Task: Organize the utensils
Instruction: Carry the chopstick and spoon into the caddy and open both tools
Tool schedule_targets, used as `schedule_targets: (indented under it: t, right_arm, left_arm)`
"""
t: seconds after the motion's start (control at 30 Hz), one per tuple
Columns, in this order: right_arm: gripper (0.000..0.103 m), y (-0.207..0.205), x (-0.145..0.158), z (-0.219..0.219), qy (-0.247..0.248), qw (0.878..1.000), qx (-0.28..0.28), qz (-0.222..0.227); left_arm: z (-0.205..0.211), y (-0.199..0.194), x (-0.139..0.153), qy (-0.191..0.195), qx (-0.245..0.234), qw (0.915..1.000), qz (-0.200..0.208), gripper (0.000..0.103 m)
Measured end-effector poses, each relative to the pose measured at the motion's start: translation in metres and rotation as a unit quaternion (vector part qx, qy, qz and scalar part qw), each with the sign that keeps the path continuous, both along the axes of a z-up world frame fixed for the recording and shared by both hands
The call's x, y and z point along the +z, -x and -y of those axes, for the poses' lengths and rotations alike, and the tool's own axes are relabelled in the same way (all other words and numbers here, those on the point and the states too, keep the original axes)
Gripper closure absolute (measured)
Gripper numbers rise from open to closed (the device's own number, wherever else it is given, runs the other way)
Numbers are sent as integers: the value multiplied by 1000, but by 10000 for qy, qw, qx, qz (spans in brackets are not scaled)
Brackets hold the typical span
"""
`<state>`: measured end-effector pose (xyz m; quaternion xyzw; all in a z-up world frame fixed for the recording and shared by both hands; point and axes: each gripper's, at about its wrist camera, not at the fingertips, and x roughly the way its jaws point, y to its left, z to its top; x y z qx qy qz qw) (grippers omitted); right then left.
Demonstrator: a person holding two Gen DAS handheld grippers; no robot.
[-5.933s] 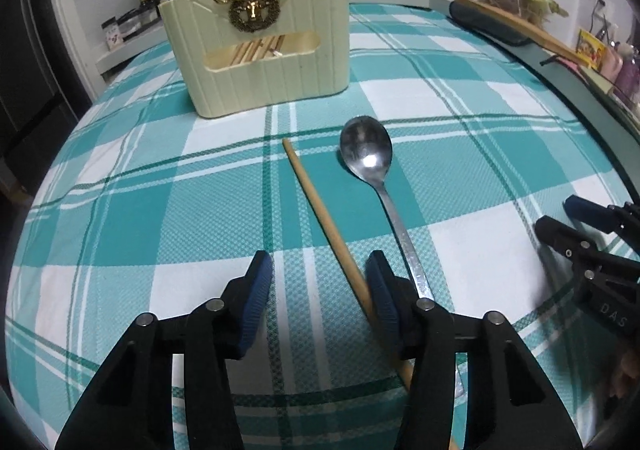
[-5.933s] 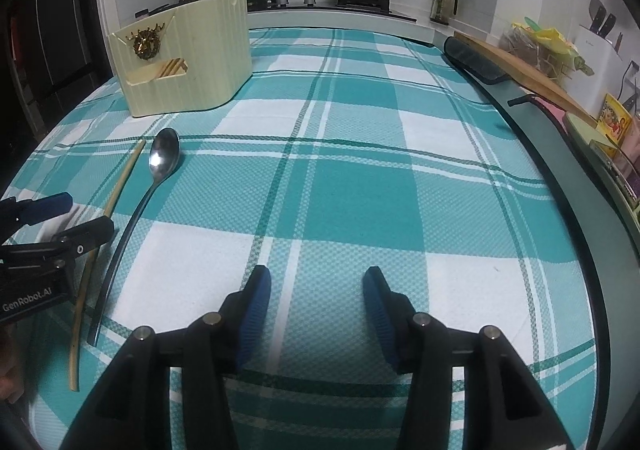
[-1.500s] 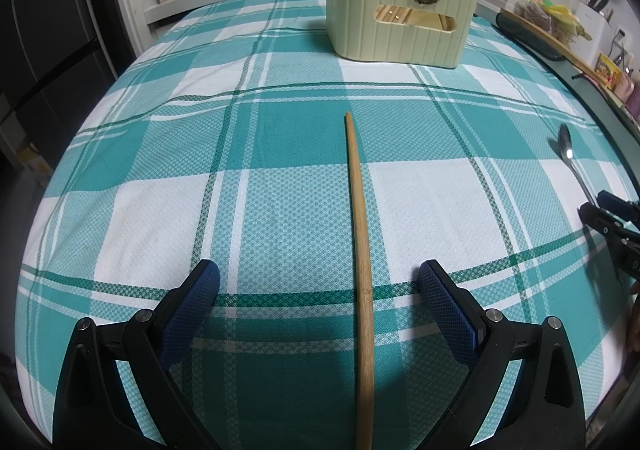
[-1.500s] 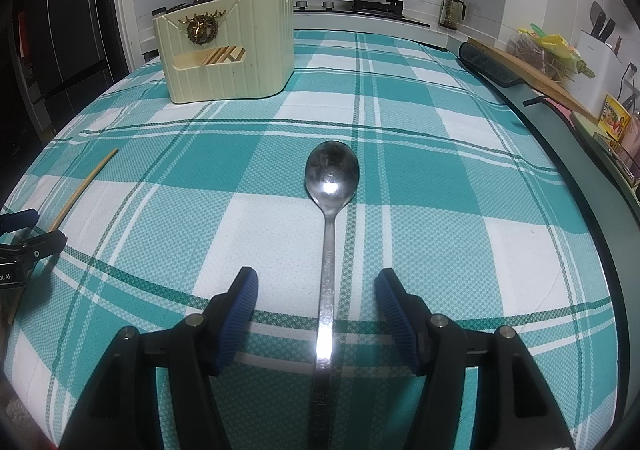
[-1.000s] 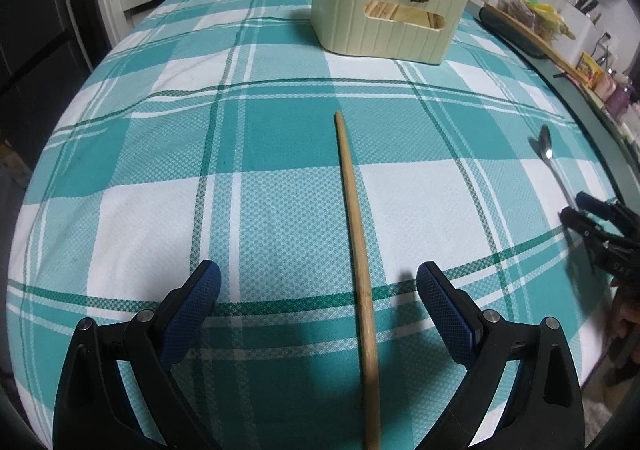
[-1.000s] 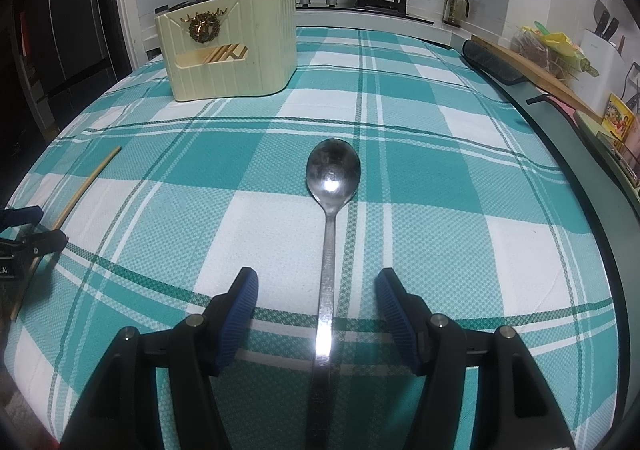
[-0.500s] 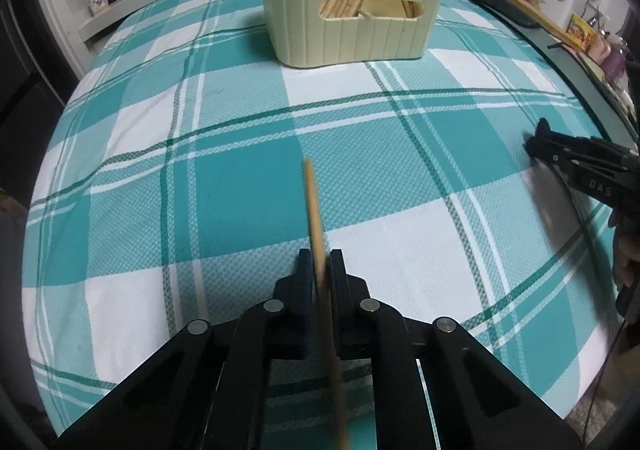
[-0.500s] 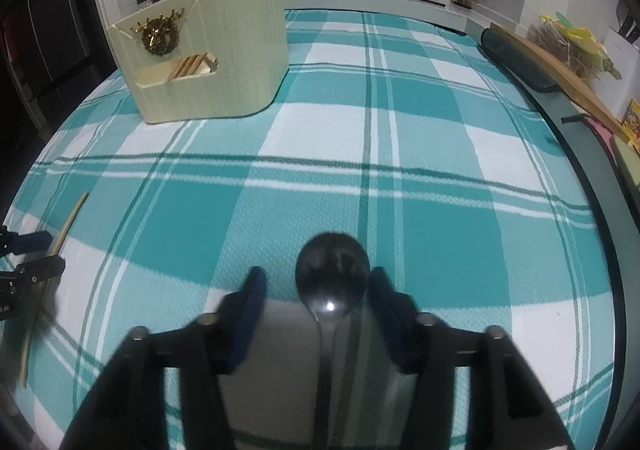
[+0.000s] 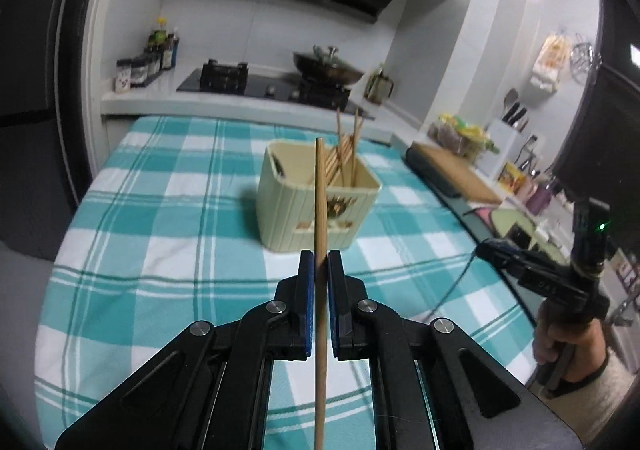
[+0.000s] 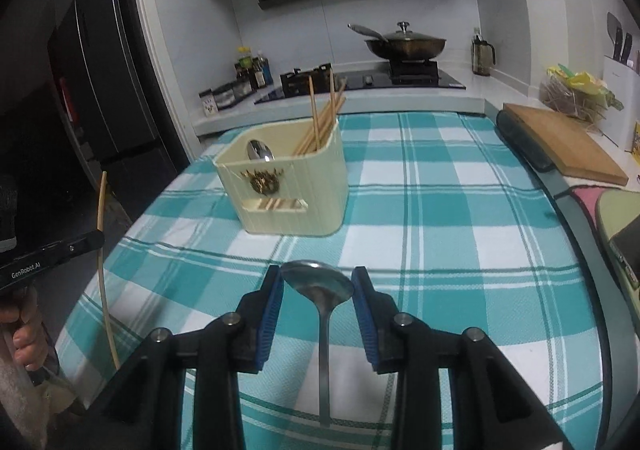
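My left gripper (image 9: 319, 256) is shut on a wooden chopstick (image 9: 320, 190) and holds it upright above the table; it also shows in the right wrist view (image 10: 103, 262). My right gripper (image 10: 318, 282) is shut on a metal spoon (image 10: 318, 284), its bowl pinched between the blue pads, lifted above the cloth. The cream utensil holder (image 9: 316, 196) stands ahead in the middle of the table, also in the right wrist view (image 10: 286, 180). It holds several chopsticks (image 10: 322, 118) and one spoon (image 10: 260, 151).
A teal and white checked cloth (image 10: 440, 210) covers the table. A wooden cutting board (image 10: 560, 142) lies along the right edge. A stove with a lidded pan (image 10: 406, 42) is behind the table. A dark fridge (image 10: 100, 82) stands at the left.
Both grippers have risen off the table with their utensils. The chopstick and the spoon now hang in the air, and the holder is seen from higher up.
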<state>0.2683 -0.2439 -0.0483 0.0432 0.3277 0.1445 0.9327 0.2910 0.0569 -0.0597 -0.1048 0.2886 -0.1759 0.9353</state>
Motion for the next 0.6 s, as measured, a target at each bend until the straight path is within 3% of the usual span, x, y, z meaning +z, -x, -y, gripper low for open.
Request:
schedule_targets:
  t: [0.13,0.33,0.47,0.6]
  right_arm:
    - [68,-31,50,-4,-186,9991,34,369]
    - [68,-106,128,-23,-212,9959,154,866]
    - [68,-147,148,-40,-87,9943,251,1028]
    - [68,-181,132,-54,-12,9954,346,894]
  left_arm:
    - [-3,-31,63,360,-54,9982,478,98]
    - [7,-103,144,365,411,9892,1362,98]
    - [25,-160,148,249,776,9832,1634,98]
    - [43,-210,114,151,958,9844,1467,98]
